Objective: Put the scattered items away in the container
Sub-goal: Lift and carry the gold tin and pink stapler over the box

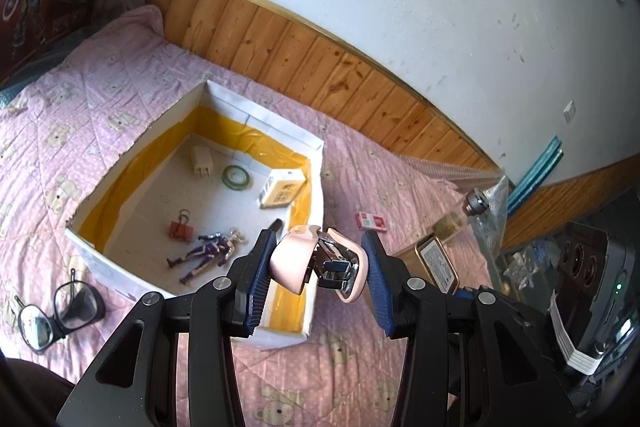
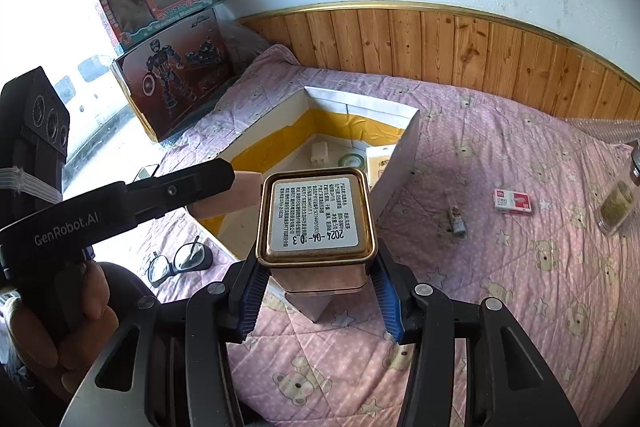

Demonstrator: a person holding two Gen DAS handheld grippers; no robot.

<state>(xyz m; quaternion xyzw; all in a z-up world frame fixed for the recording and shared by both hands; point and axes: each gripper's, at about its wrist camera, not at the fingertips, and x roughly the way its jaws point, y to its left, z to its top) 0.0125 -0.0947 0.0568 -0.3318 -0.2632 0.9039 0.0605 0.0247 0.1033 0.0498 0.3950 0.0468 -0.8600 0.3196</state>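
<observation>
Between the blue pads of the left gripper point(image 1: 318, 263), a pink stapler point(image 1: 320, 261) hangs gaping, its metal mechanism exposed, pinched from both sides above the near right corner of the container point(image 1: 120, 163). The right gripper point(image 2: 318, 267) clamps a gold-rimmed square tin point(image 2: 316, 213), printed label facing the camera, just outside that same corner. Within the white, yellow-taped container lie a purple action figure point(image 1: 208, 253), an orange binder clip point(image 1: 180, 227), a white charger plug point(image 1: 202, 159), a green tape roll point(image 1: 237, 177) and a small yellow box point(image 1: 282, 189). Beyond the container's near left corner, black glasses point(image 1: 56, 311) rest on the pink bedspread point(image 1: 360, 379). Toward the bedspread's right edge lie a red-and-white box point(image 2: 514, 201) and a glass jar point(image 2: 618, 203).
</observation>
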